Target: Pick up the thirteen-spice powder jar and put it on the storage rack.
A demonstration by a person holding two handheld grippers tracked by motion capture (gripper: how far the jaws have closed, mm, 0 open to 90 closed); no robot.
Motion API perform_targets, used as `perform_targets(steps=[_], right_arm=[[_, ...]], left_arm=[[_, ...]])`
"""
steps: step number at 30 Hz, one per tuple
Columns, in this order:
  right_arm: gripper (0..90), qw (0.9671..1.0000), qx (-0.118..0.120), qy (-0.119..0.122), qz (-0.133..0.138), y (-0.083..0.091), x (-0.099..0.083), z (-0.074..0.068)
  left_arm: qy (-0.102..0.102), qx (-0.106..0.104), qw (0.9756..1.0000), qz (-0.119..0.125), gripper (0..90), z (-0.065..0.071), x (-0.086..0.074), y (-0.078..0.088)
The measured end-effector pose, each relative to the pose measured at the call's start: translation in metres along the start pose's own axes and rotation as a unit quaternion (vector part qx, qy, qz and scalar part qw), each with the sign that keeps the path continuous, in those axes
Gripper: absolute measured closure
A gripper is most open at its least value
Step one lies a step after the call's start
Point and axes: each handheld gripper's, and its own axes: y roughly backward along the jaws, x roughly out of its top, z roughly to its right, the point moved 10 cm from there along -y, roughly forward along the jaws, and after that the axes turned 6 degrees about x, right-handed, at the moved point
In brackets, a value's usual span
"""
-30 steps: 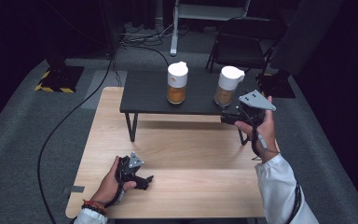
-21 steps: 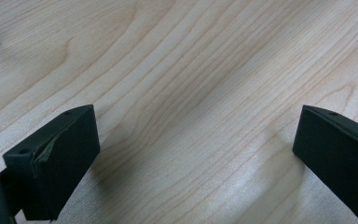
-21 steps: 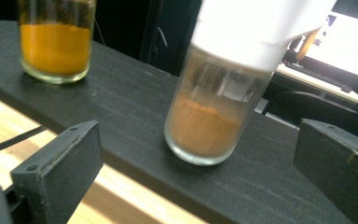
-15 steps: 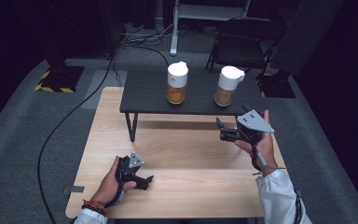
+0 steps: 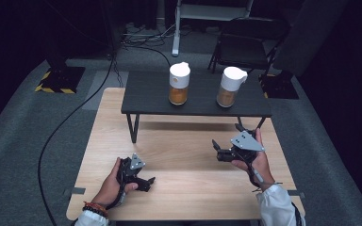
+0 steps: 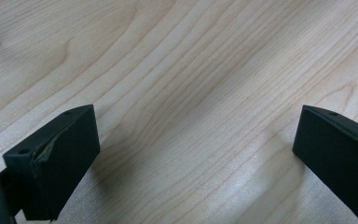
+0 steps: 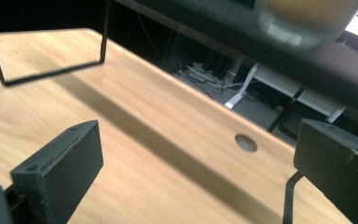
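2 grippers were held low over the wooden table, both spread and holding nothing.

In the high view, the left gripper was seen near the table's near-left edge, and the right gripper at the right, near the right jar but apart from it; the left jar stood beside that one on the dark raised shelf. In the left gripper view, jaws were seen wide apart over bare wood. In the right gripper view, jaws were spread below the shelf.
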Motion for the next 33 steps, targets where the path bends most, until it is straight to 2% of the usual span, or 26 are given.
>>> perform_targets(steps=[1,8,9,13,16,23,33], right_arm=[[1.0,1.0,0.002,0.001,-0.008,-0.002,-0.007,-0.002],[1.1,0.9995,0.008,0.009,-0.029,-0.005,-0.024,-0.01],[1.3,0.9991,0.007,0.018,-0.037,-0.006,-0.03,-0.013],[1.4,0.9984,0.013,0.026,-0.048,-0.006,-0.038,-0.016],[1.4,0.9967,0.02,0.036,-0.069,-0.006,-0.049,-0.02],[1.4,0.9941,0.024,0.031,-0.101,-0.003,-0.07,-0.021],[1.6,0.9892,0.008,0.013,-0.145,0.014,-0.102,-0.01]], left_arm=[[-0.001,0.0,1.0,-0.001,0.1,0.0,0.0,0.0],[-0.001,0.0,1.0,0.0,0.1,0.0,0.0,0.0],[0.0,0.0,1.0,0.0,0.1,0.0,0.0,0.0],[0.0,0.0,1.0,0.0,0.1,0.0,0.0,0.0],[-0.001,0.0,1.0,0.0,0.1,0.0,0.0,0.0],[0.0,-0.001,1.0,0.0,0.0,0.0,0.0,0.0],[0.0,-0.001,1.0,0.0,0.0,0.0,0.0,0.0]])
